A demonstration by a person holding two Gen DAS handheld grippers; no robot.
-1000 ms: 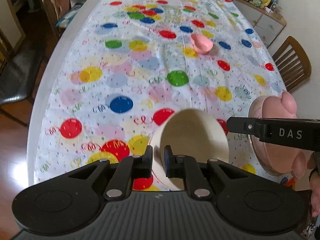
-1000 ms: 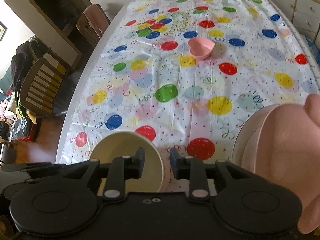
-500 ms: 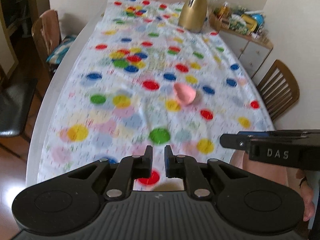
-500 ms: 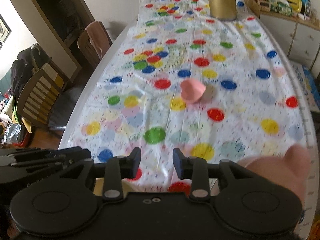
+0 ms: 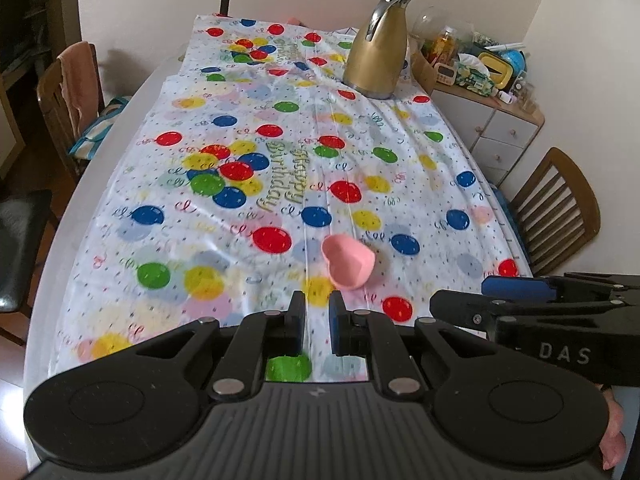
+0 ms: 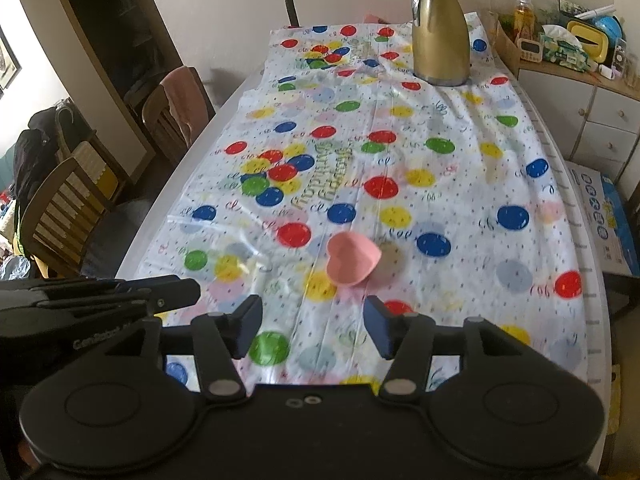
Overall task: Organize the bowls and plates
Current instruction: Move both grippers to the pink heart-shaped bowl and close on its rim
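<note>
While both tongs hang empty, the pink bowl [image 6: 353, 264] waits just ahead.
Left tongs [image 5: 317, 325] narrow, right tongs [image 6: 313, 331] wide; the light bowl may skid or tip if nudged off-centre on the slick cloth [image 6: 460, 152].

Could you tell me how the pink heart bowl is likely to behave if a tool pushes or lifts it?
The heart bowl looks small and thin-walled, so probably light. It sits tilted, so a push may rock or tip it. The glossy tablecloth under it may let it slide.

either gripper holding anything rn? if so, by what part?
Nothing held. The left gripper has only a narrow empty gap; the right gripper is wide open. The pink heart-shaped bowl sits untouched on the tablecloth ahead.
</note>
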